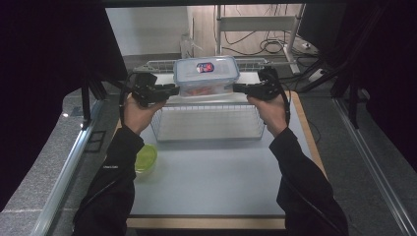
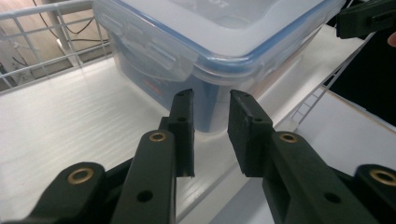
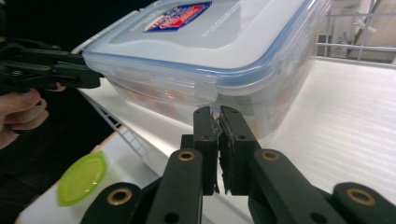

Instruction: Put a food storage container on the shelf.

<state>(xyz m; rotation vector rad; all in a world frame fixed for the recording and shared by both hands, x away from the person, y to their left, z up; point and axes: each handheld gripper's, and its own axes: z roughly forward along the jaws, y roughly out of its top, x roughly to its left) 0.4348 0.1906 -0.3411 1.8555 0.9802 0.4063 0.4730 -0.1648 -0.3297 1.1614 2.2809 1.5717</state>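
While claws flank it, clear plastic box (image 1: 206, 75) (blue-rimmed lid) — wire basket (image 1: 206, 123)

This looks like a lab or recording workspace rather than a home. Black curtains (image 1: 44, 73) hang on both sides of a pale grey tabletop (image 1: 211, 177) with a wooden edge, and silver aluminium rails (image 1: 69, 162) run along its flanks. Behind it, loose black cables (image 1: 268, 46) lie on the floor beneath a white metal frame (image 1: 255, 22), beside a plain beige wall.
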